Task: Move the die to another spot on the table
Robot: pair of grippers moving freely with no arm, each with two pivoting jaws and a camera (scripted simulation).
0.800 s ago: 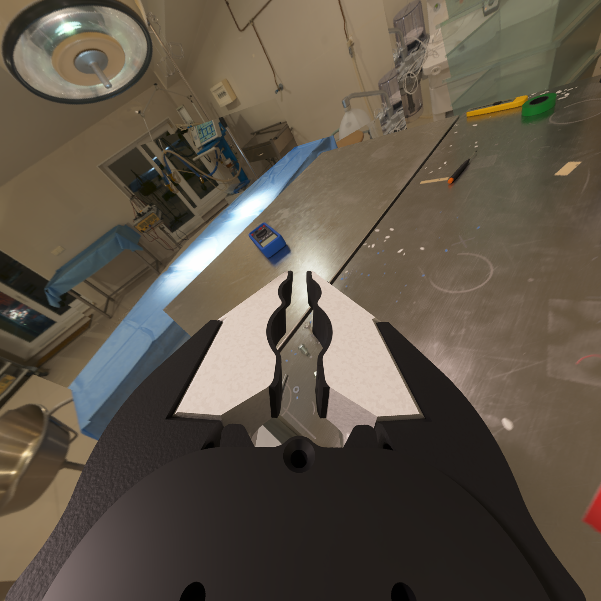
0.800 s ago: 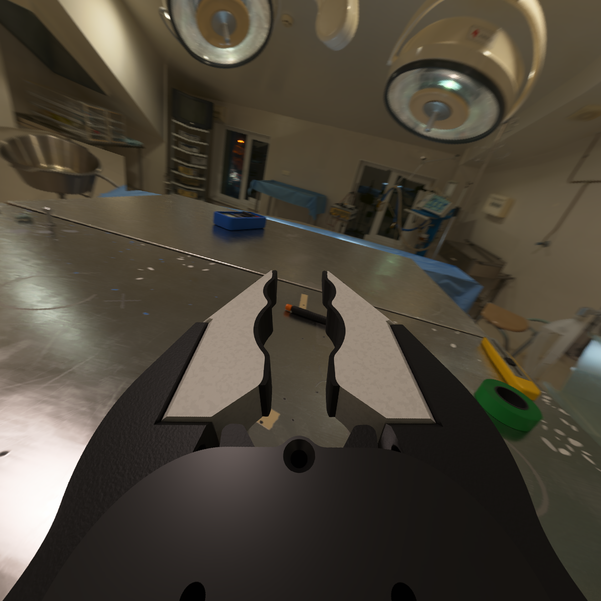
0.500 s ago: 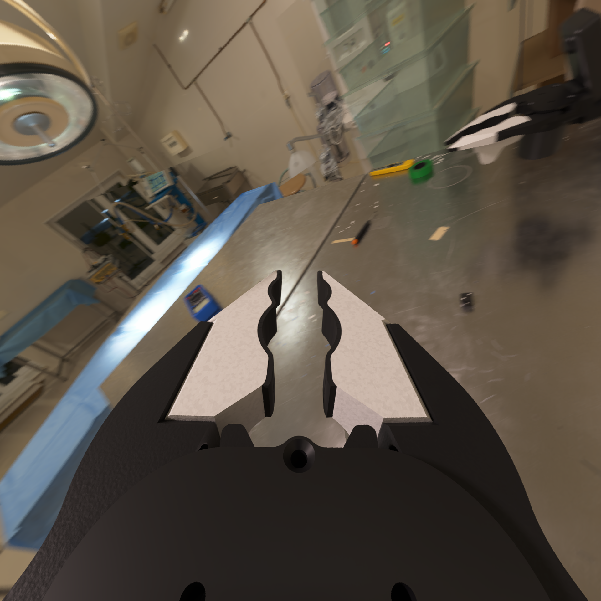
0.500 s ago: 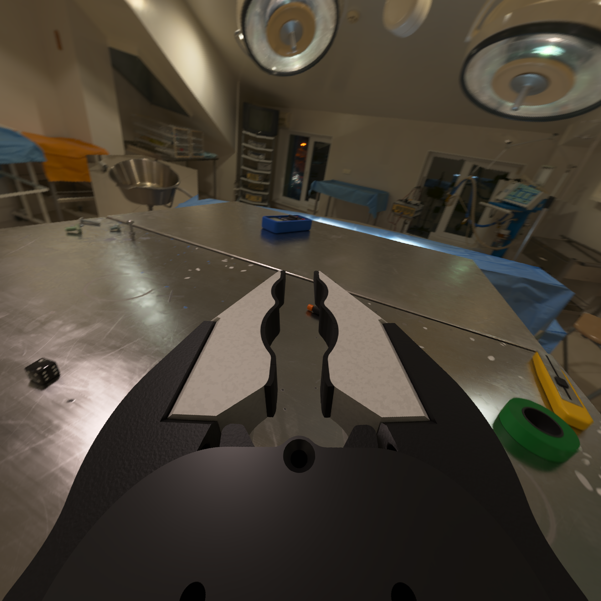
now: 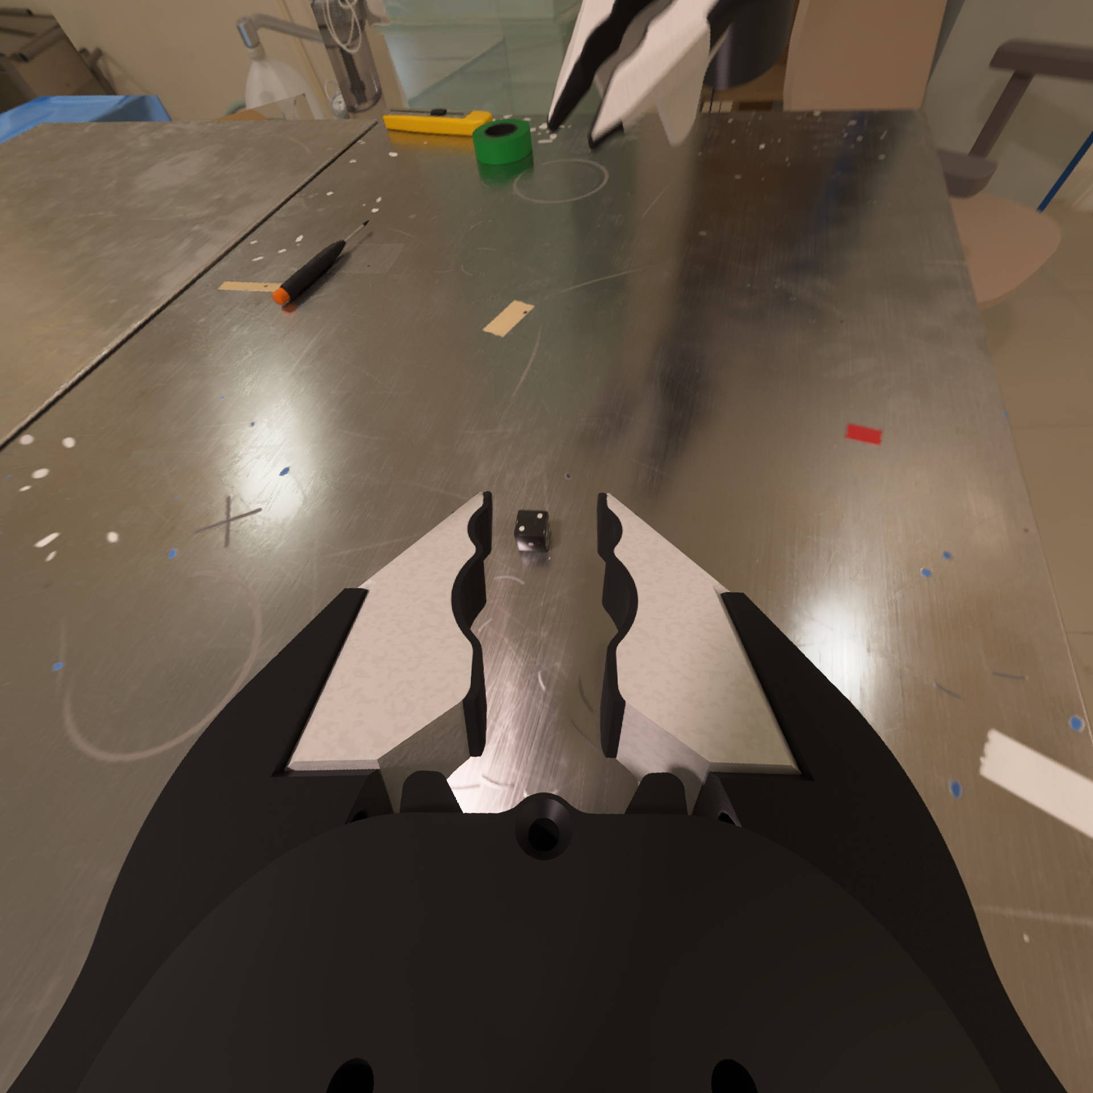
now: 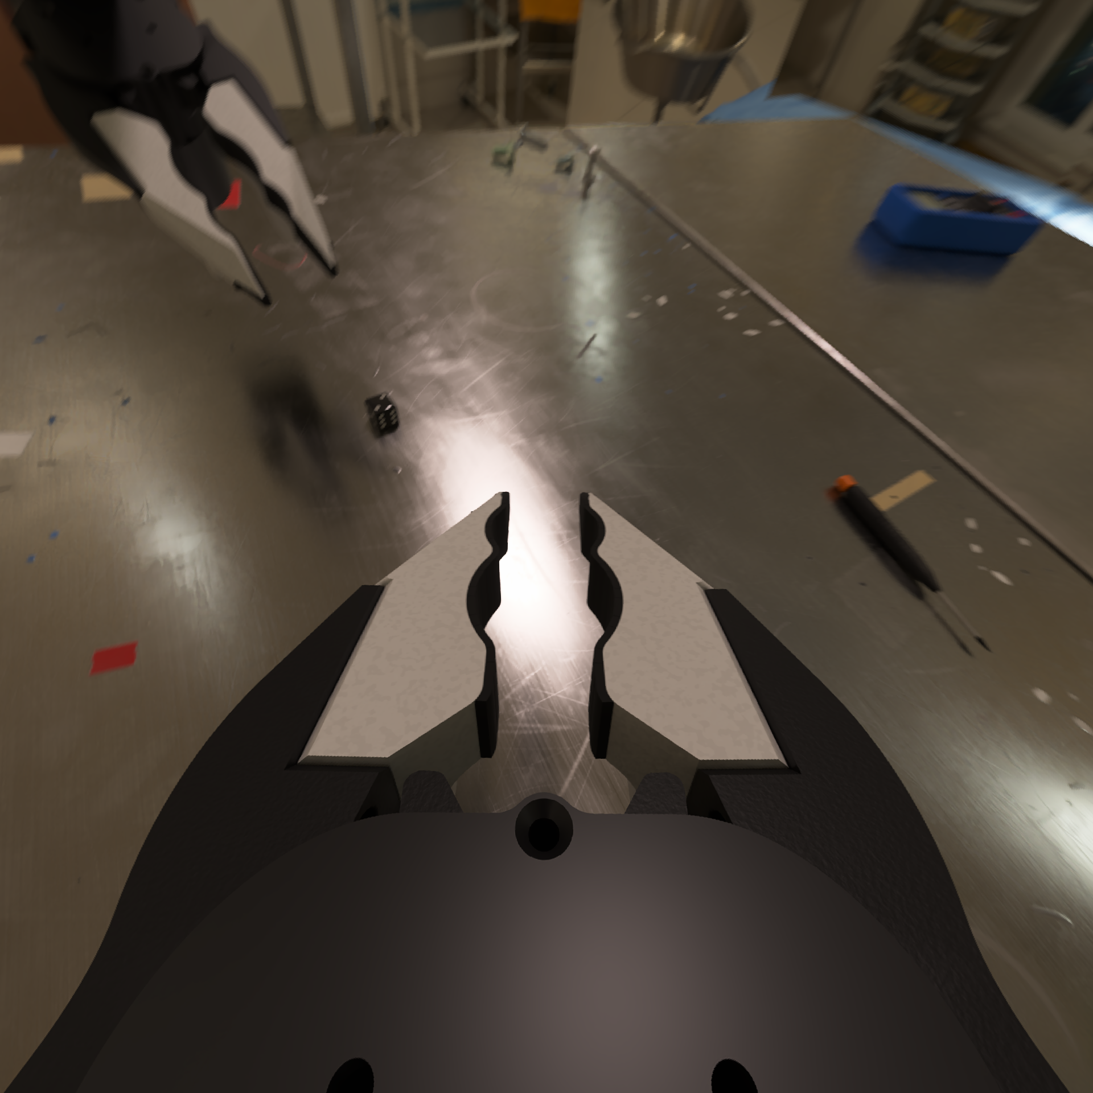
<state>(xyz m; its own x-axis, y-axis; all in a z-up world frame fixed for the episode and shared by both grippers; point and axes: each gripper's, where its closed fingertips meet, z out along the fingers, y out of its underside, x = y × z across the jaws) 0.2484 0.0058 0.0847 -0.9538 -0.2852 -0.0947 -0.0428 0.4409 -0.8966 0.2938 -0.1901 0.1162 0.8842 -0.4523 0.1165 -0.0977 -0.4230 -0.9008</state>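
A small black die (image 5: pixel 532 530) with white pips sits on the steel table (image 5: pixel 769 355). My left gripper (image 5: pixel 543 503) is open and empty, above the table, and the die shows in the gap between its fingertips, a little beyond them. In the right wrist view the die (image 6: pixel 382 414) lies ahead and left of my right gripper (image 6: pixel 544 503), which is open and empty. The left gripper (image 6: pixel 296 284) also shows there, at the upper left, above the table. The right gripper (image 5: pixel 574 133) shows at the top of the left wrist view.
A black screwdriver with an orange cap (image 5: pixel 313 272) lies left of centre. A green tape roll (image 5: pixel 503 141) and a yellow tool (image 5: pixel 437 121) sit at the far end. A blue box (image 6: pixel 952 216) rests on the adjoining table. Red tape (image 5: pixel 863 433) marks the right side.
Both grippers have swung and tilted down toward the table. The left gripper has opened wider and now has the die in line between its fingertips. The right gripper now faces the left one.
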